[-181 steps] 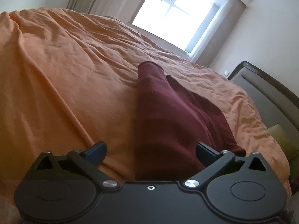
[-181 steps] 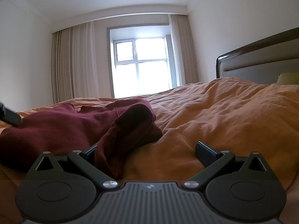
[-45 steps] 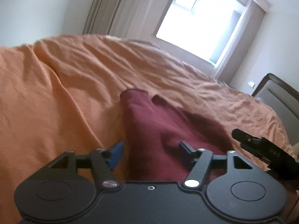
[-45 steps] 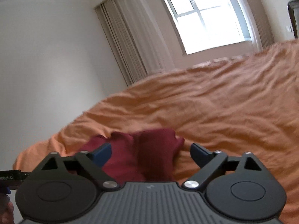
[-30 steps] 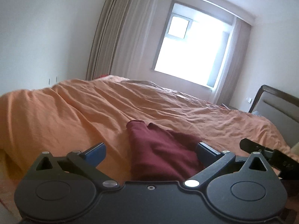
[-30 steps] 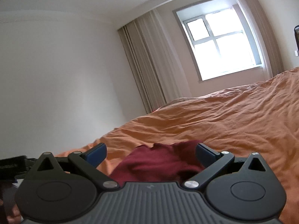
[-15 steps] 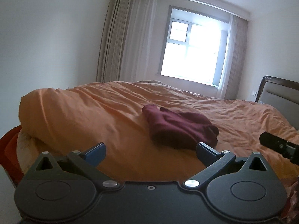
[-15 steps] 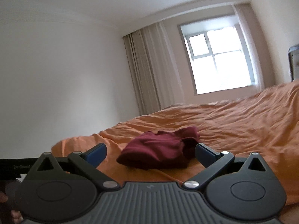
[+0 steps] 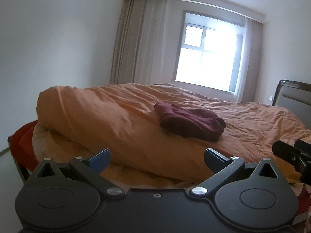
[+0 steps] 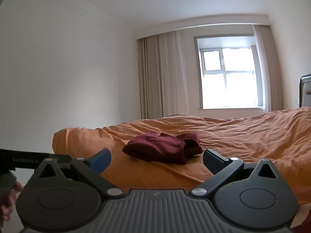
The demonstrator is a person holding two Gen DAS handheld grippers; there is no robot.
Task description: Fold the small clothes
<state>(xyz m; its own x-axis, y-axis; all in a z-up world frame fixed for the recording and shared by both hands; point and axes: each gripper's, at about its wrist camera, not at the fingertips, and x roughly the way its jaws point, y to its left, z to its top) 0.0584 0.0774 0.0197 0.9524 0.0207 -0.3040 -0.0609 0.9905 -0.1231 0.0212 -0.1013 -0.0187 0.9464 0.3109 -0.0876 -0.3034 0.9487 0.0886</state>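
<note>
Left wrist view: the left gripper [image 9: 156,160] fills the lower part of the frame, its two fingers spread wide with nothing between them; the left finger carries a blue pad [image 9: 99,158], the right finger [image 9: 217,157] appears dark. Beyond the fingers lies a bed covered by an orange duvet [image 9: 108,120], creased and bunched into a thick roll at the near left corner. A dark red garment [image 9: 188,121] rests on top of the duvet in a compact, loosely folded bundle, well apart from the gripper and touched by neither finger. At the right edge, part of the right gripper [image 9: 291,155] enters the frame as a black shape; its fingers cannot be made out here. Behind the bed stand a bright window [image 9: 210,52], beige curtains [image 9: 136,42] and, far right, a dark headboard [image 9: 293,93]. Right wrist view: the right gripper [image 10: 155,160] occupies the foreground, its fingers likewise held wide apart and empty, with a blue pad [image 10: 100,159] on the left finger. The dark red garment [image 10: 165,147] lies on the orange duvet [image 10: 252,136] just past the fingertips, between them in the line of sight but not in contact. At the left edge the black body of the left gripper [image 10: 29,160] projects into view, with part of a hand [image 10: 8,200] below it. The window [image 10: 228,78] and curtains [image 10: 159,77] close the background.
</note>
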